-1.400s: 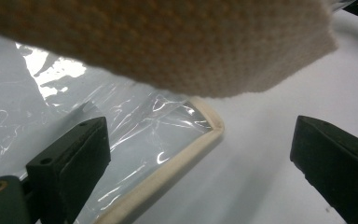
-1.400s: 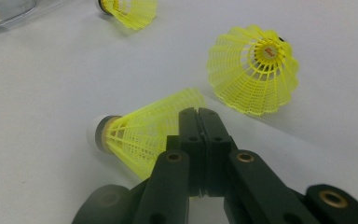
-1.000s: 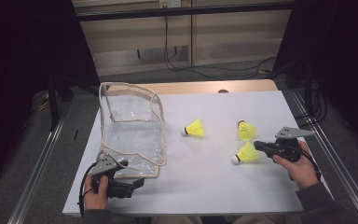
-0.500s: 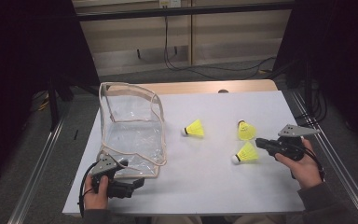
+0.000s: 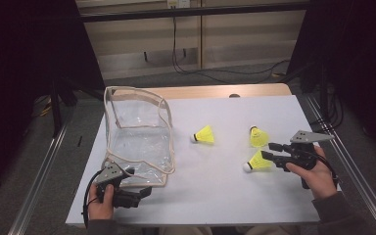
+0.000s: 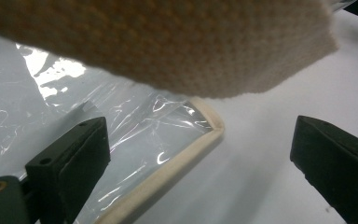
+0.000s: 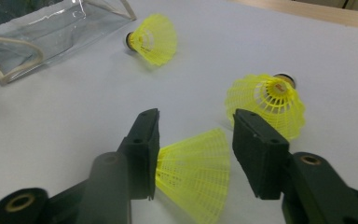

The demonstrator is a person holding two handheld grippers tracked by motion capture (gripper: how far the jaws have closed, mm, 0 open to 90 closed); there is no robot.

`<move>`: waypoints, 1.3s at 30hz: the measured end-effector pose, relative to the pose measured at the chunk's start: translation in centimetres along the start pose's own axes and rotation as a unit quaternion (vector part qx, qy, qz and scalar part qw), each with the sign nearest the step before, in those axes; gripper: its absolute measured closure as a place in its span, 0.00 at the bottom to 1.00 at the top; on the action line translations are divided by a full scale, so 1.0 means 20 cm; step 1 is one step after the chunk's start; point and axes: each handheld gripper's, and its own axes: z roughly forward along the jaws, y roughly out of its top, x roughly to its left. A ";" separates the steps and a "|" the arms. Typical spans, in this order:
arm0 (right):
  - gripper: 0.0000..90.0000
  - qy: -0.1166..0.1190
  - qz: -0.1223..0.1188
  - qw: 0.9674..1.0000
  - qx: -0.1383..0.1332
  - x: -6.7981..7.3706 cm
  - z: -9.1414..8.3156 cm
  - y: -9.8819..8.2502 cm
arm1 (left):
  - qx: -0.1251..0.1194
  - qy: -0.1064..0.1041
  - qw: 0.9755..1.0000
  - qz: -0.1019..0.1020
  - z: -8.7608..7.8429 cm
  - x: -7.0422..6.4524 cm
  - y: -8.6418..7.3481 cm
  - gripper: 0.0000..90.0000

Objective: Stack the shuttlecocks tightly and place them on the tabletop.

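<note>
**Inspector:** Describe the setting.

**Operator:** A white table (image 5: 210, 196) stood in a dim room, cables hanging down the back wall. A clear pouch (image 5: 137, 142) lay at the left with its mouth toward the middle. Three yellow shuttlecocks lay at the right, well apart from the pouch.

**Inspector:** Your right gripper (image 5: 270, 151)?

**Operator:** Its jaws had just been opening and stood about half open. The near shuttle (image 7: 193, 175) lay on its side between them, skirt toward me. One edge of the skirt sat against the left pad; the other pad stood clear. I held nothing.

**Inspector:** Why there?

**Operator:** I judged it the closest piece, and the skirt the easiest part to pinch.

**Inspector:** The others?

**Operator:** The second shuttle (image 5: 258, 137) stood on its skirt, cork up, just behind the near one. The third shuttle (image 5: 204, 135) lay on its side nearer the pouch.

**Inspector:** The left gripper (image 5: 146, 191)?

**Operator:** Open wide, resting on the table at the pouch's near corner, gripping nothing. The pouch trim (image 6: 177, 161) ran between the jaws. I judged it placed to steady the pouch for loading.

**Inspector:** Risk?

**Operator:** The skirt might crush or slip.
</note>
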 end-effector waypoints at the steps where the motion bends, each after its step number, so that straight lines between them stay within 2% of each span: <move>1: 0.52 0.004 0.001 1.000 0.002 0.00 0.01 0.00 | 0.000 0.000 1.000 0.000 0.00 0.00 0.00 0.05; 9: 0.37 0.007 0.003 1.000 0.016 0.01 0.05 -0.02 | -0.001 0.001 1.000 0.000 0.00 0.00 0.00 0.05; 13: 0.36 0.007 0.004 1.000 0.021 0.01 0.06 -0.04 | -0.001 0.001 1.000 -0.001 0.00 0.00 0.00 0.05; 19: 0.38 0.017 -0.007 0.999 0.042 0.02 0.10 -0.06 | 0.000 0.001 1.000 0.000 0.00 0.00 0.00 0.05; 23: 0.38 0.020 -0.005 0.998 0.053 0.02 0.11 -0.07 | -0.001 0.001 1.000 0.000 0.00 0.00 0.00 0.05; 29: 0.43 0.027 -0.006 0.998 0.058 0.02 0.12 -0.09 | -0.001 0.001 1.000 0.000 0.00 0.00 0.00 0.05; 34: 0.51 0.031 -0.013 0.998 0.061 0.02 0.12 -0.09 | 0.000 0.001 1.000 0.000 0.00 0.00 0.00 0.05; 39: 0.63 0.040 -0.020 0.997 0.063 0.03 0.12 -0.09 | -0.001 0.002 1.000 0.000 0.00 0.00 0.00 0.05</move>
